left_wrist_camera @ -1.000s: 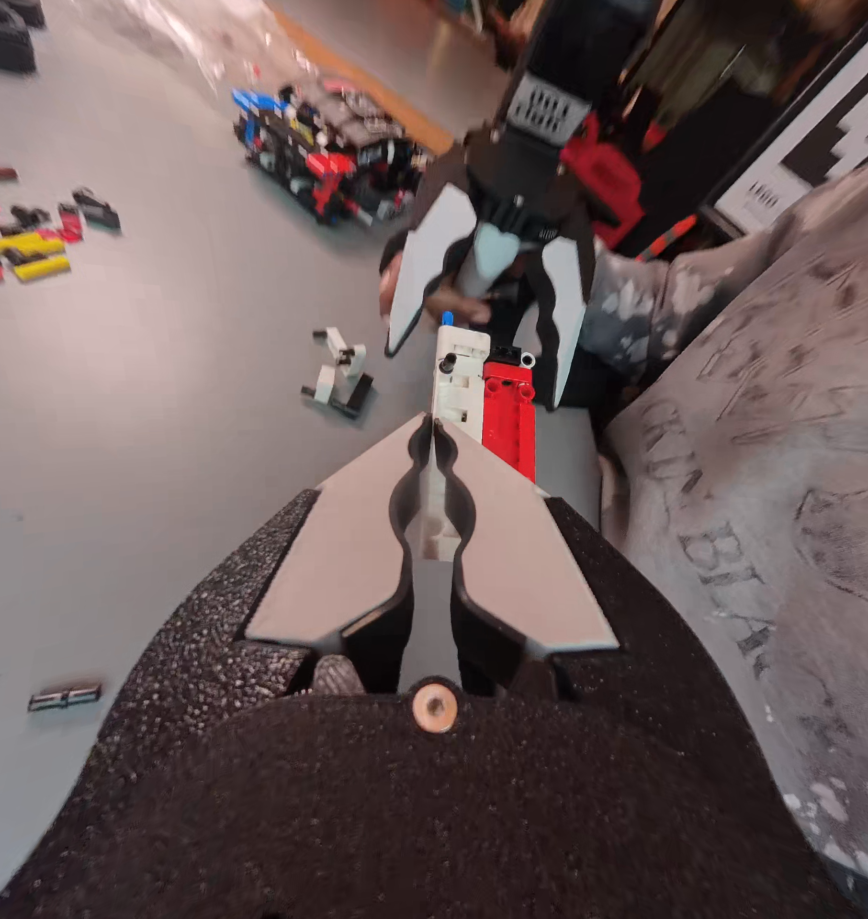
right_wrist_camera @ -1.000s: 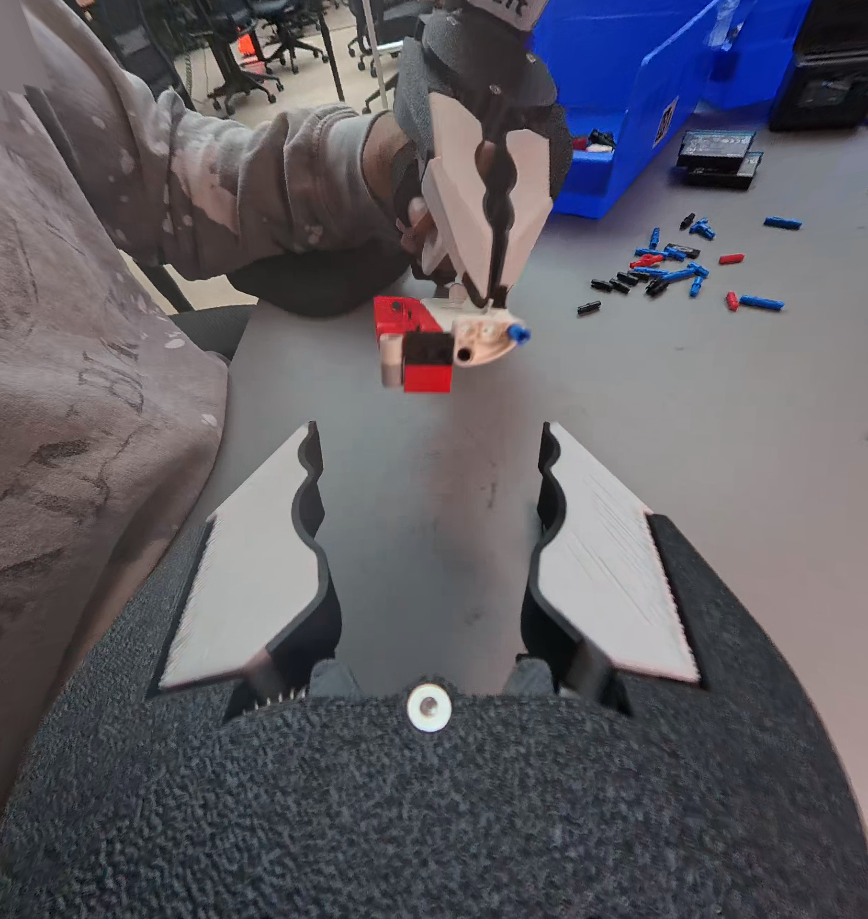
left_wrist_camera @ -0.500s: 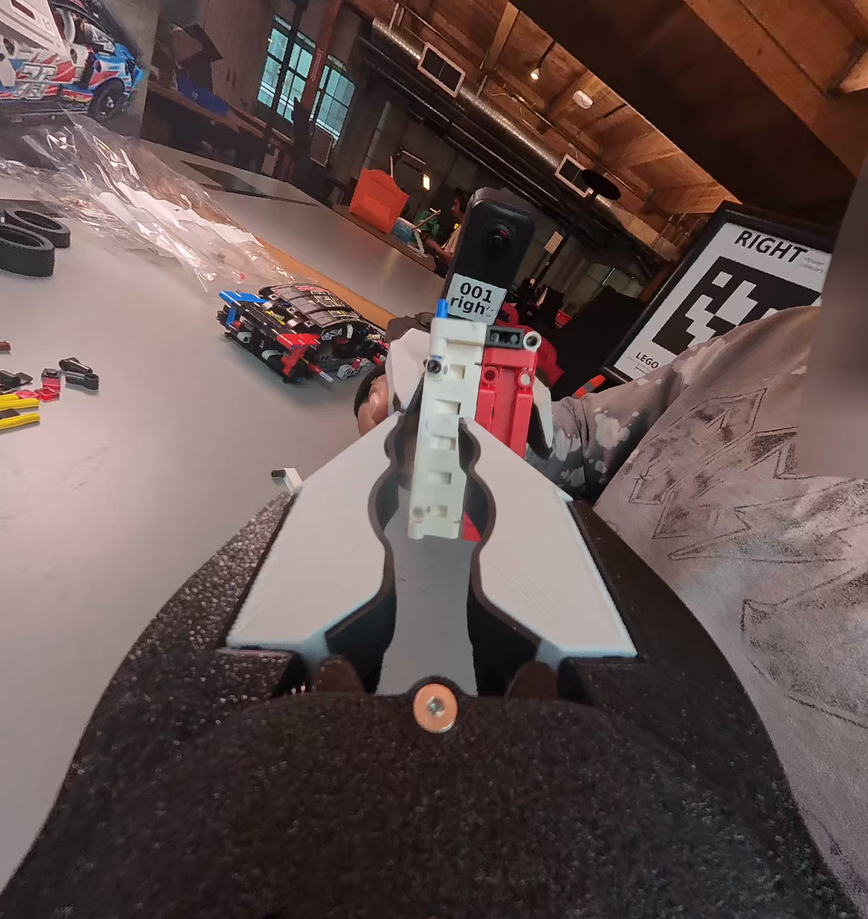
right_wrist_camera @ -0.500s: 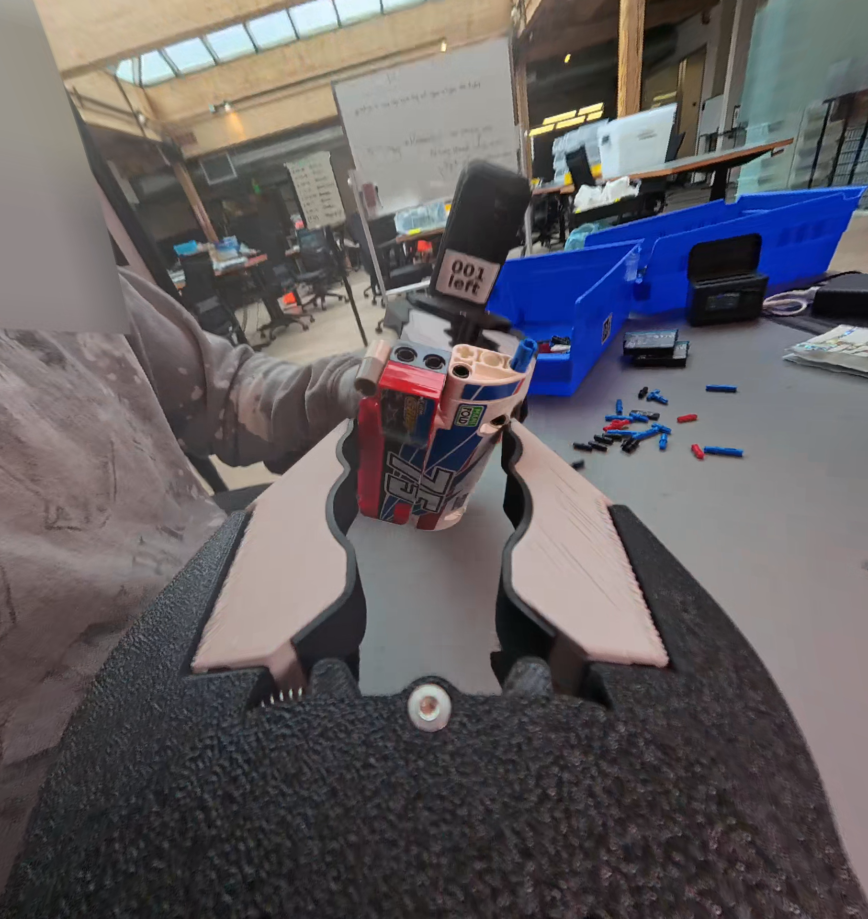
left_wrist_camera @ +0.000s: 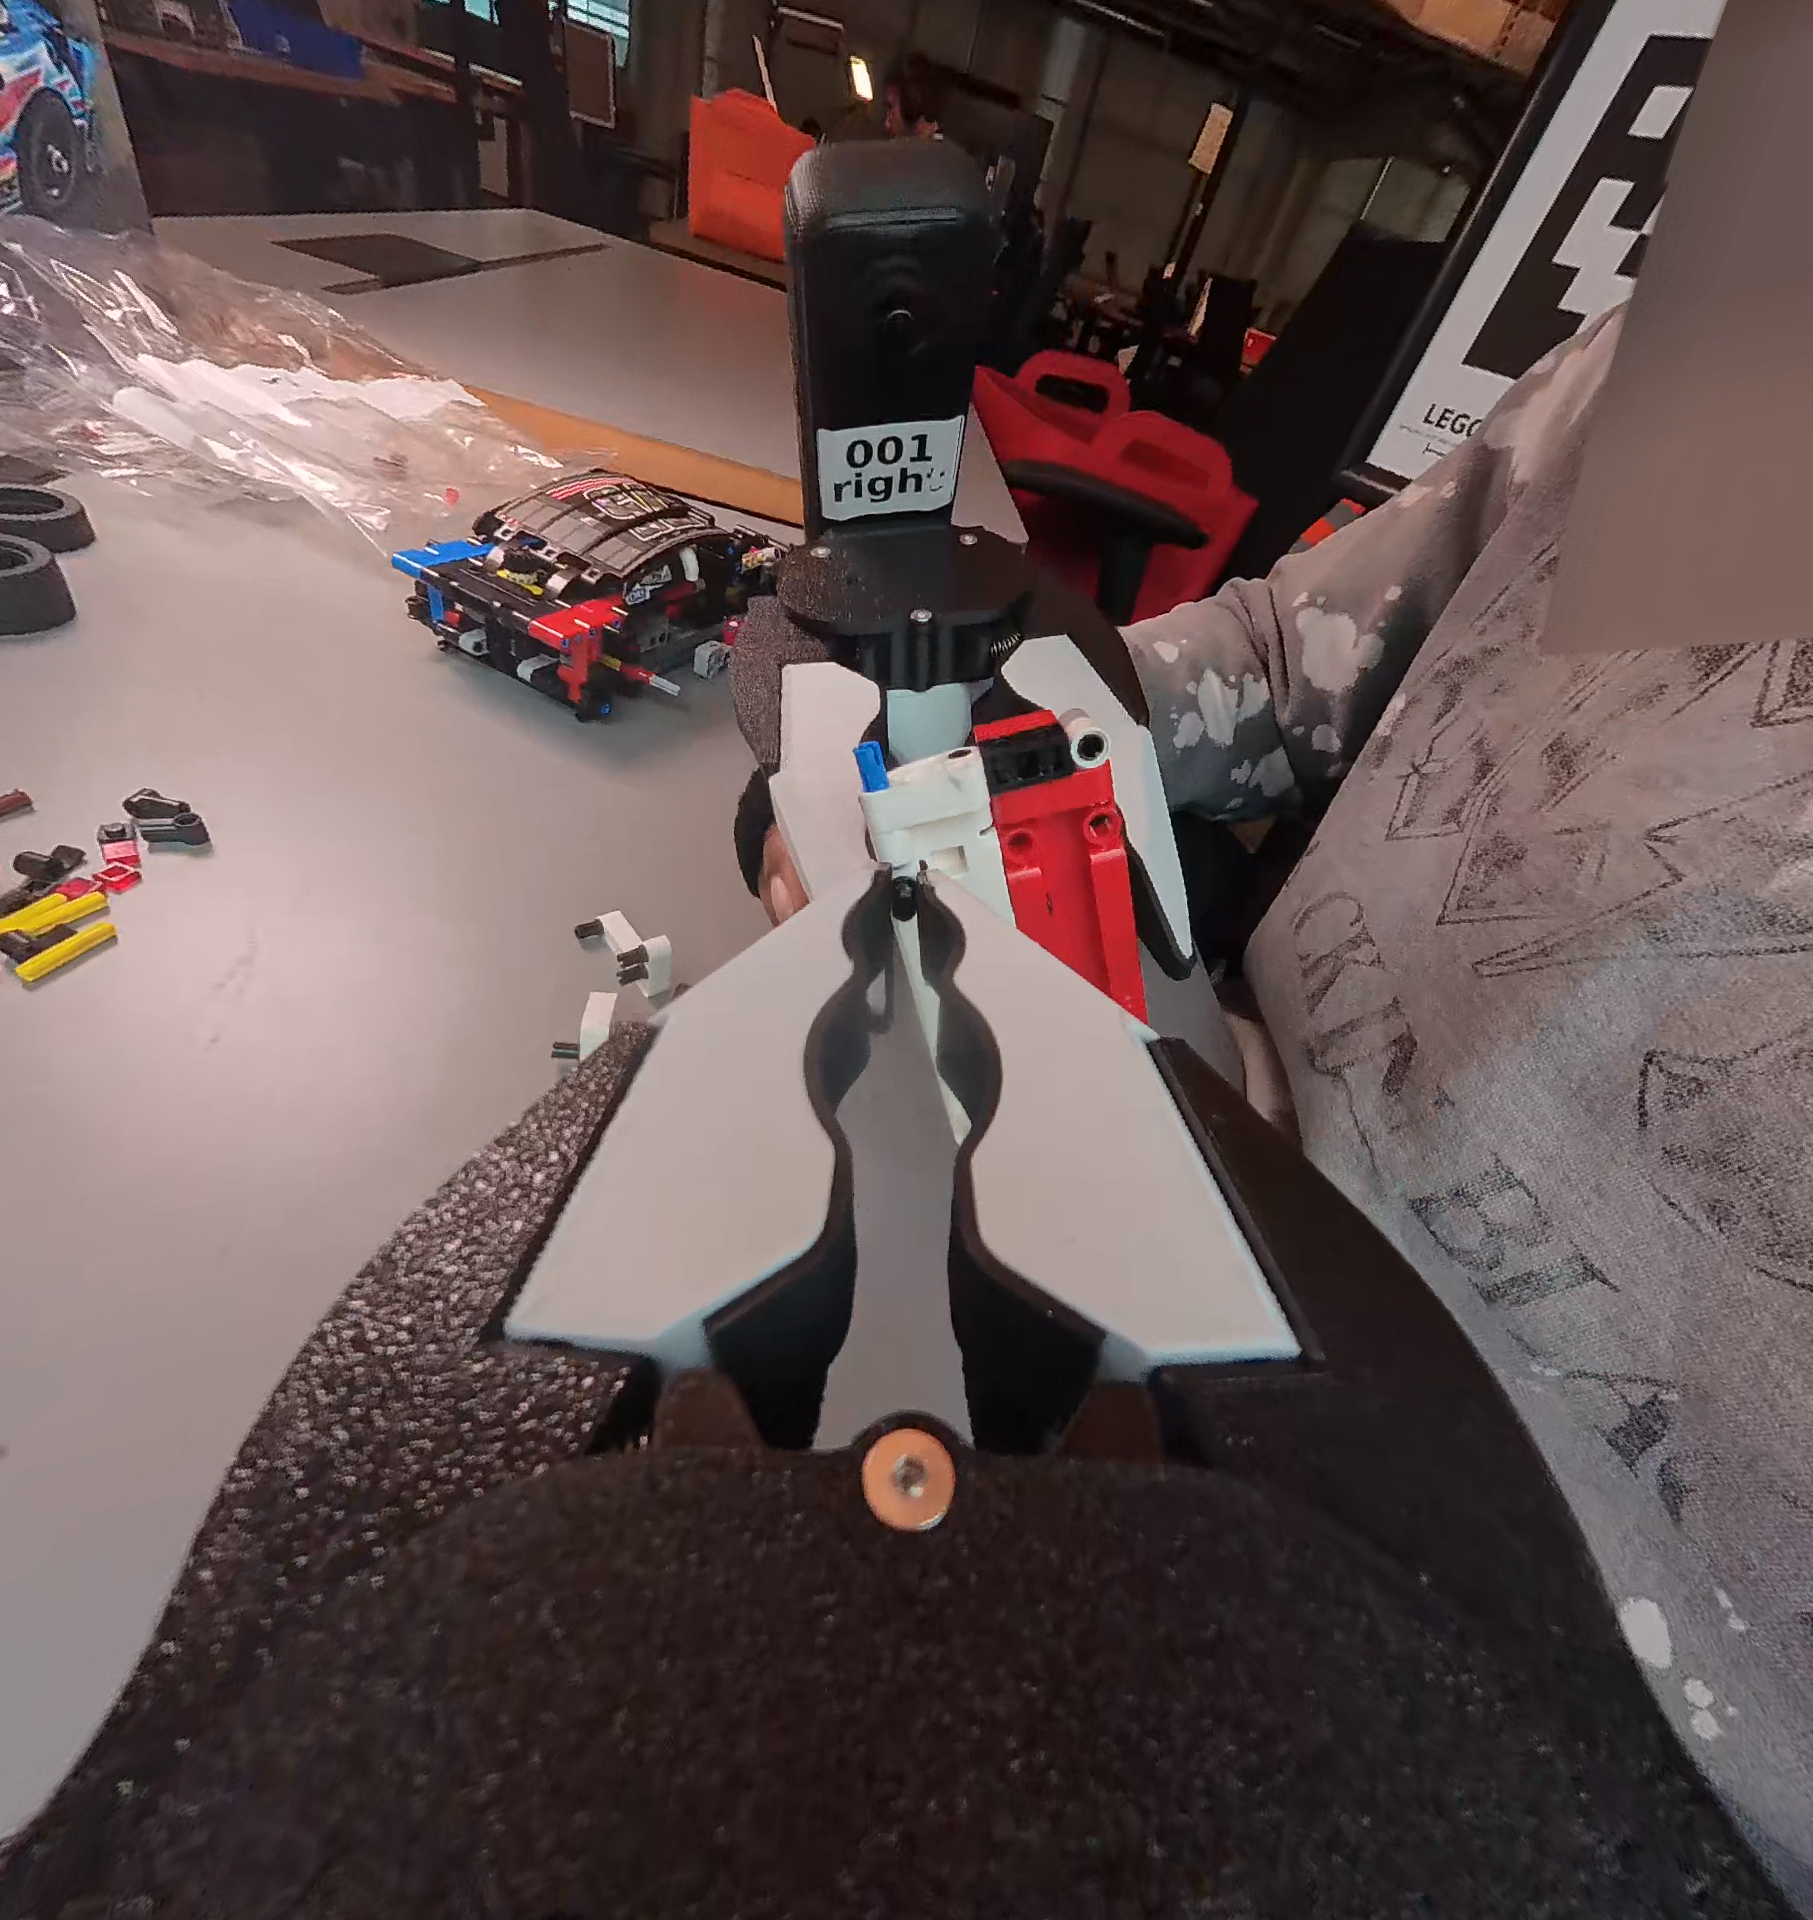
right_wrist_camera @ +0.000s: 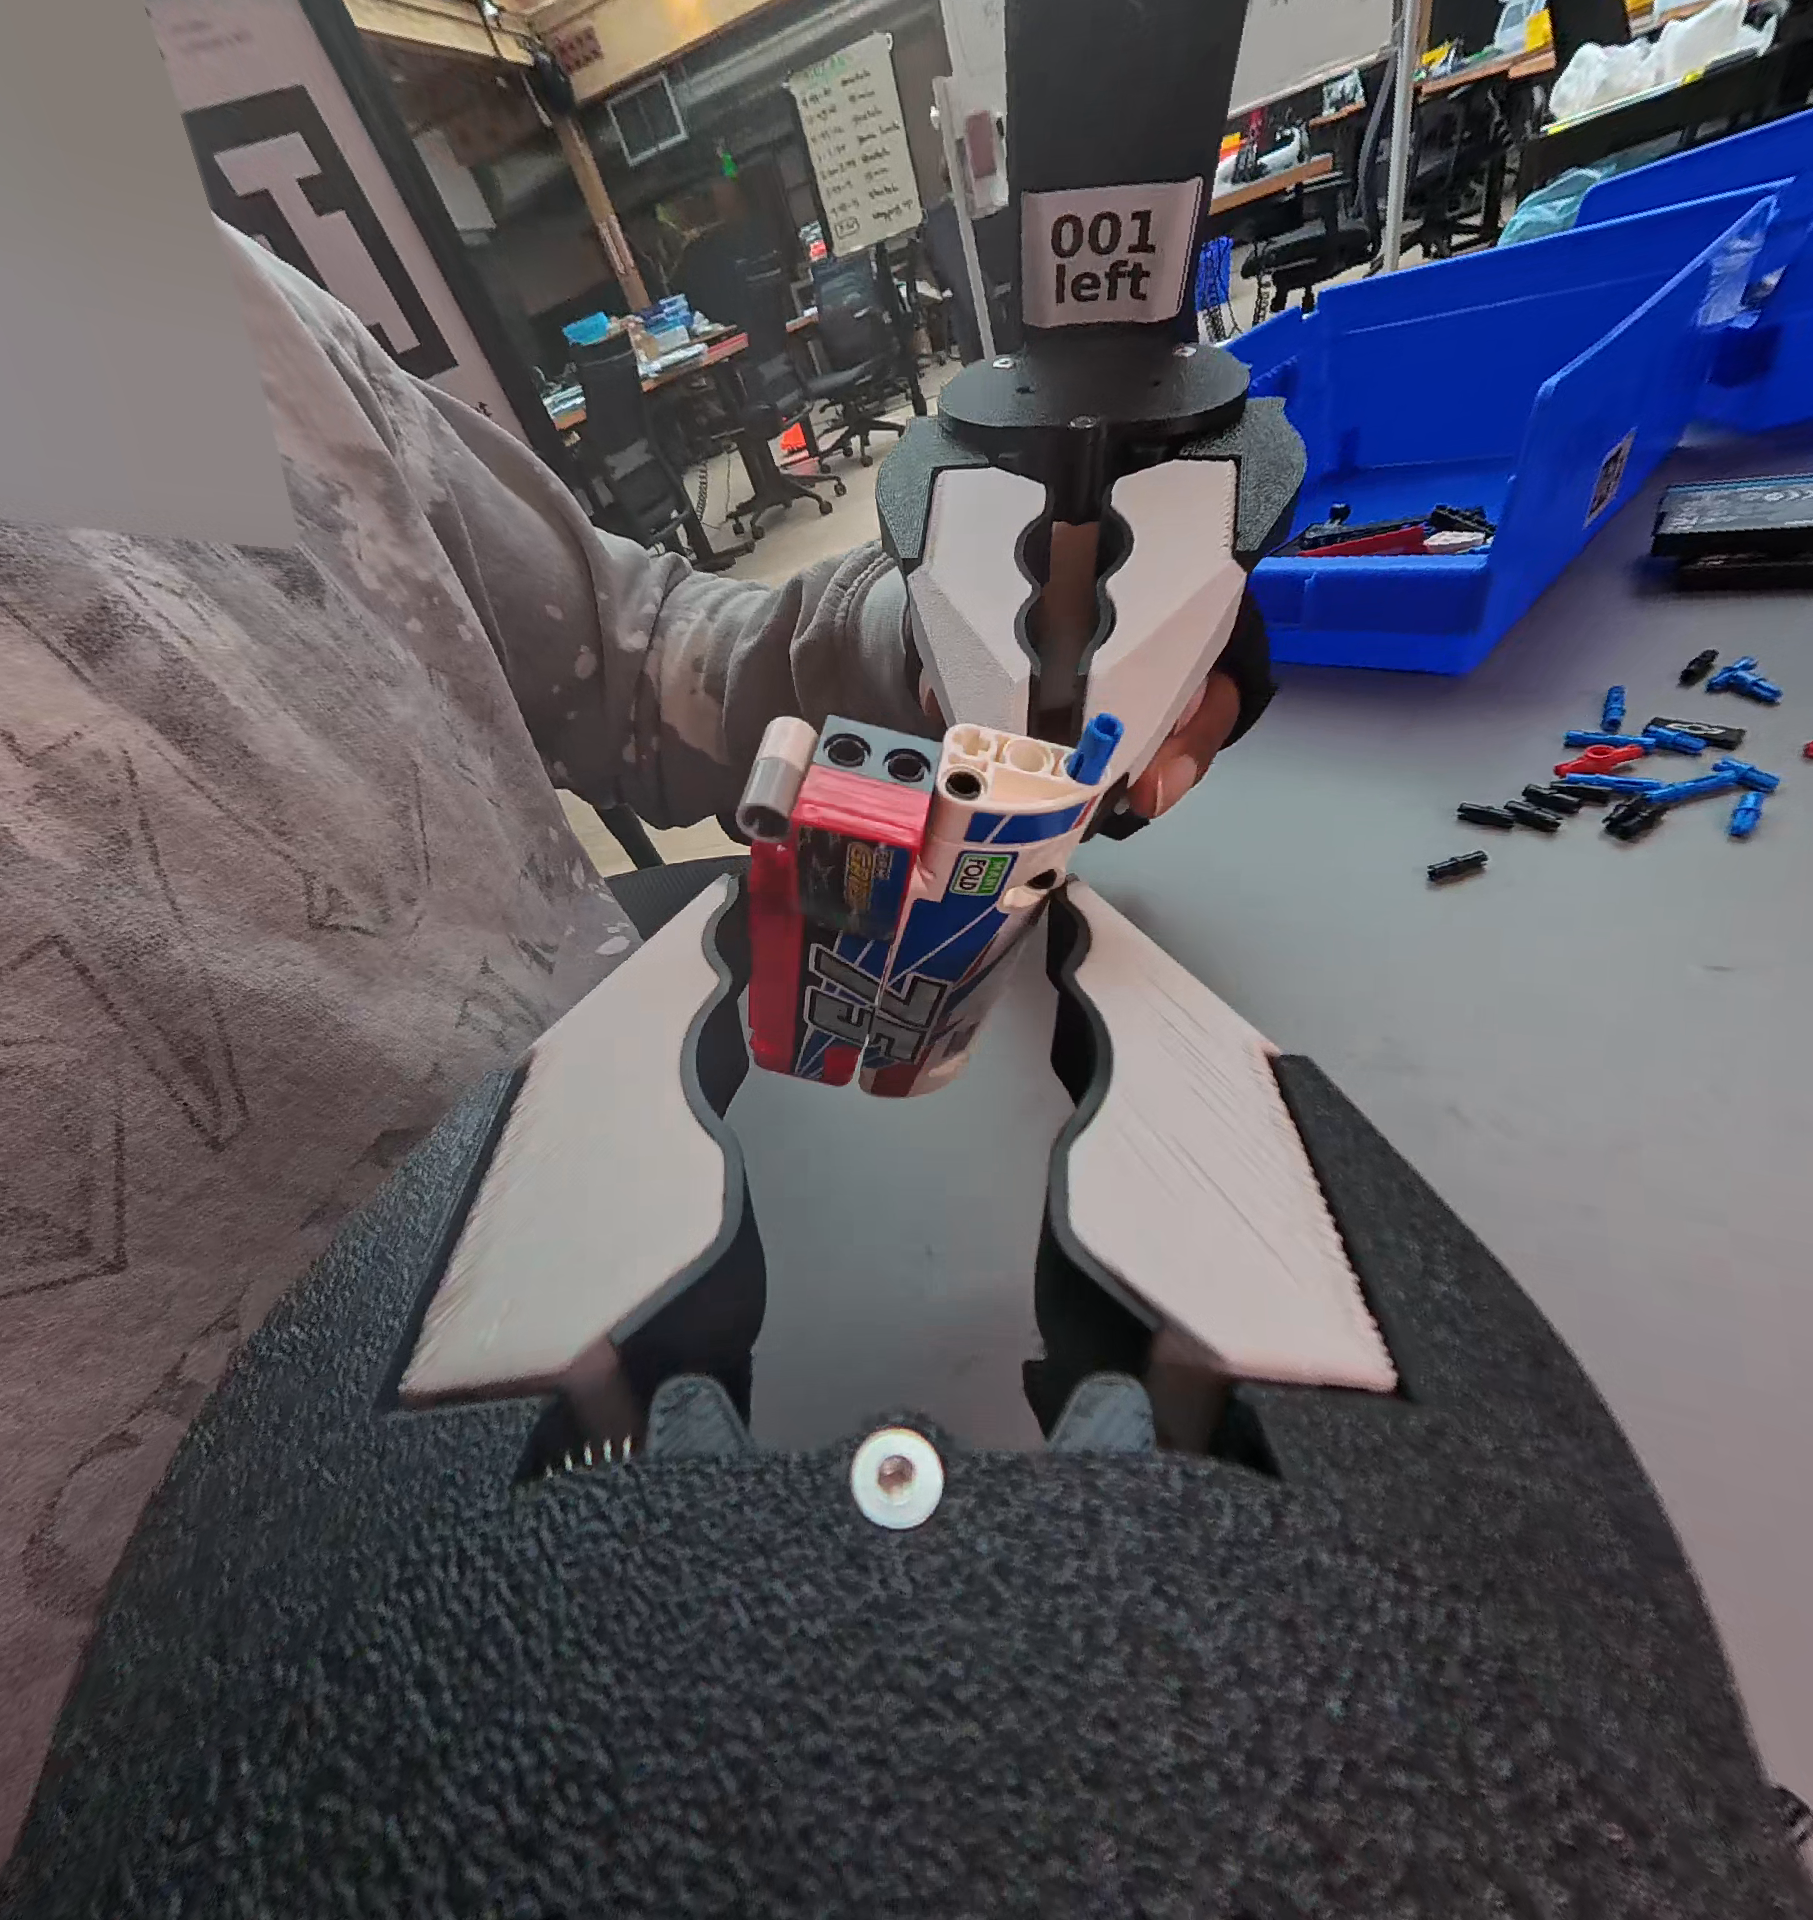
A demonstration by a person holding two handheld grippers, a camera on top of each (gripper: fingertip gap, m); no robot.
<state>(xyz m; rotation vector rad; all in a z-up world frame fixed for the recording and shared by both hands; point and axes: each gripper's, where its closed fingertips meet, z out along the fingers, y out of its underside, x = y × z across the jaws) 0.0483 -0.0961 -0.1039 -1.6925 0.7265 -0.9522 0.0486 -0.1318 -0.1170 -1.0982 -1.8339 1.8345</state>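
Note:
A small brick assembly of red and white panels with blue stripes and a blue pin (right_wrist_camera: 881,935) is held above the grey table (right_wrist_camera: 1401,1039) between both grippers. My left gripper (left_wrist_camera: 907,883) is shut on the assembly's thin white edge (left_wrist_camera: 933,831). It also shows in the right wrist view (right_wrist_camera: 1058,717), behind the assembly. My right gripper (right_wrist_camera: 897,899) is closed on the assembly's two sides, fingertips touching the red panel and the white panel. Its white fingers (left_wrist_camera: 819,769) flank the assembly in the left wrist view.
A dark model car (left_wrist_camera: 580,592), tyres (left_wrist_camera: 8,582), plastic bags (left_wrist_camera: 206,395), loose yellow, red and black parts (left_wrist_camera: 40,914) and small white pieces (left_wrist_camera: 627,945) lie on the left. Blue bins (right_wrist_camera: 1504,447) and blue and black pins (right_wrist_camera: 1650,790) lie on the right. A person's grey sleeve (right_wrist_camera: 569,644) is close. My two grippers' fingertips are within a few centimetres of each other. From either gripper's tips it is about 30 cm to the dark model car (left_wrist_camera: 580,592).
Both grippers rose from low over the table. My right gripper, wide open a second ago, came up to the assembly and closed on its sides. My left gripper kept its hold.

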